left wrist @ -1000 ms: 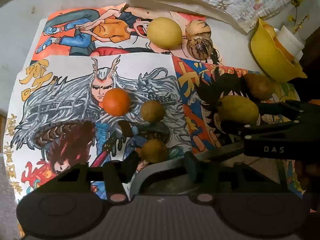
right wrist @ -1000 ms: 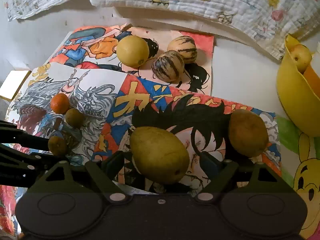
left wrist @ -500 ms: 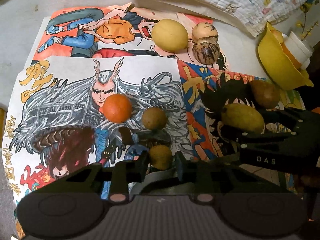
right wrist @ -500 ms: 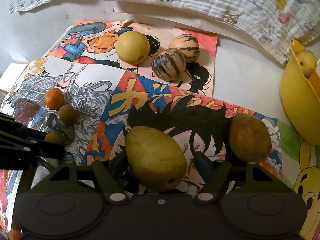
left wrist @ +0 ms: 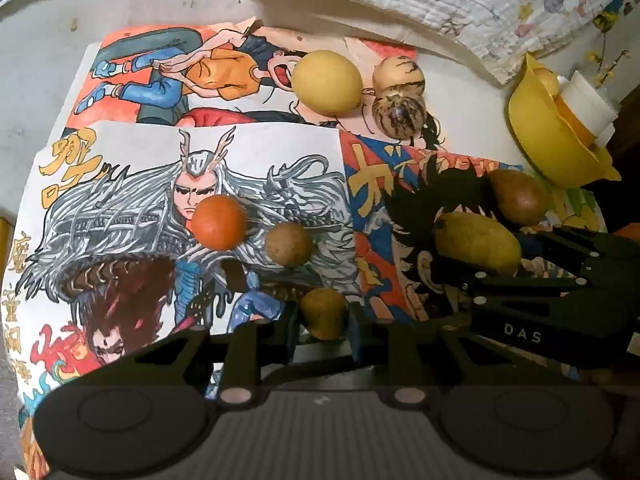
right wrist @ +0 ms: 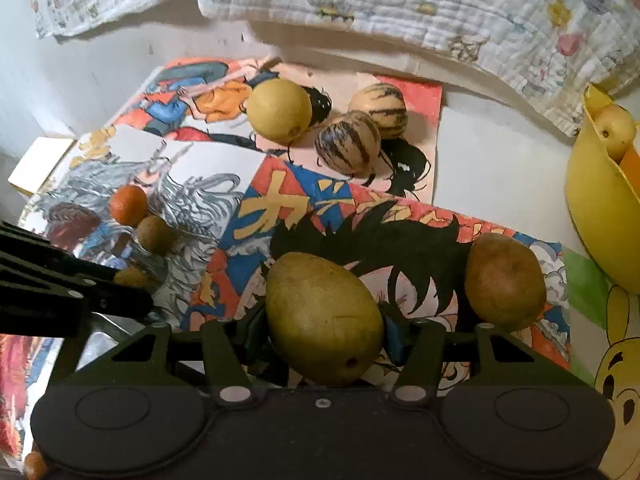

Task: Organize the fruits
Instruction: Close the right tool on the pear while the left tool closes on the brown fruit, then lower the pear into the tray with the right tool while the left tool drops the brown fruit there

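The small round brown fruit (left wrist: 323,314) sits at the near edge of the drawing of a silver-haired horned figure (left wrist: 120,216), clamped between the pads of the left gripper (left wrist: 322,322), whose jaws are closed against both its sides. To its right, the large yellow-green oval fruit (right wrist: 324,318) lies on the drawing of a black-haired figure (right wrist: 360,216). The right gripper (right wrist: 325,330) straddles this fruit; its jaws have just been closing and both blue pads now press against its flanks.

Just beyond the small brown fruit lies a second round brown fruit (left wrist: 289,244), and beside that, farther left, a round orange fruit (left wrist: 218,222). A brownish oval fruit (right wrist: 505,282) lies to the right of the yellow-green one, apart from it. At the far end of the drawings rest a round yellow fruit (right wrist: 279,110) and two striped cream fruits (right wrist: 347,145), which touch each other. A yellow plastic bowl (right wrist: 596,216) holding a pale fruit stands at the far right. A quilted printed cloth (right wrist: 400,0) runs along the far edge.
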`<state>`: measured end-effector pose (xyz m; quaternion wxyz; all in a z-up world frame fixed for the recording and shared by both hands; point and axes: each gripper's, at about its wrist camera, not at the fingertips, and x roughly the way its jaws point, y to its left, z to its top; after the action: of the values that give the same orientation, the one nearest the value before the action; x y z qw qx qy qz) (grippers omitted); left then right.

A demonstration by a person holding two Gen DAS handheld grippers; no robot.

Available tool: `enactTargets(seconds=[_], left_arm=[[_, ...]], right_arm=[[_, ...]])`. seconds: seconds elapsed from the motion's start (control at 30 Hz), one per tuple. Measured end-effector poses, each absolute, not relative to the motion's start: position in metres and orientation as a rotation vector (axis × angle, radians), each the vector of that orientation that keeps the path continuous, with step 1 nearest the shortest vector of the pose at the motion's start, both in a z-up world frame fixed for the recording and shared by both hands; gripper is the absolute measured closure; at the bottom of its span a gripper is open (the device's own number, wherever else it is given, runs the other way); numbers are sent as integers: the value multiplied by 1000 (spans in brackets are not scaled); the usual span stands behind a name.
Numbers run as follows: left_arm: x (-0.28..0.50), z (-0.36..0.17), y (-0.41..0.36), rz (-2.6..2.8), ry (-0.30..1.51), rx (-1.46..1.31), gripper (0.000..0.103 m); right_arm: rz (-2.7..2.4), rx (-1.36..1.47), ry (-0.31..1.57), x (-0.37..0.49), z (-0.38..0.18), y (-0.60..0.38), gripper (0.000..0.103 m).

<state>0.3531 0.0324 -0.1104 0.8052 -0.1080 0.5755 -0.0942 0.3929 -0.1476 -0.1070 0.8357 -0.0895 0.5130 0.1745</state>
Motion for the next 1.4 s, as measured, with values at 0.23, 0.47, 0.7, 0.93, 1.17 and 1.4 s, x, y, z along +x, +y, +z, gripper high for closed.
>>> enactTargets(seconds=[0.23, 0.47, 0.7, 0.93, 1.17, 1.4], left_arm=[[341, -99, 33, -188, 1219, -243, 76], [318, -89, 31, -175, 1207, -242, 76], [288, -86, 29, -134, 1222, -262, 76], [268, -87, 28, -99, 1242, -281, 76], [256, -90, 26, -71, 1271, -284, 75], [256, -97, 24, -39, 1333, -244, 75]], right_arm=[[426, -178, 1044, 376, -87, -154, 45], [481, -138, 1050, 349, -74, -163, 45], [573, -153, 1069, 323, -67, -160, 45], [669, -215, 1133, 303, -72, -150, 45], [703, -229, 1190, 294, -79, -146, 45], [661, -188, 1269, 301, -88, -149, 45]])
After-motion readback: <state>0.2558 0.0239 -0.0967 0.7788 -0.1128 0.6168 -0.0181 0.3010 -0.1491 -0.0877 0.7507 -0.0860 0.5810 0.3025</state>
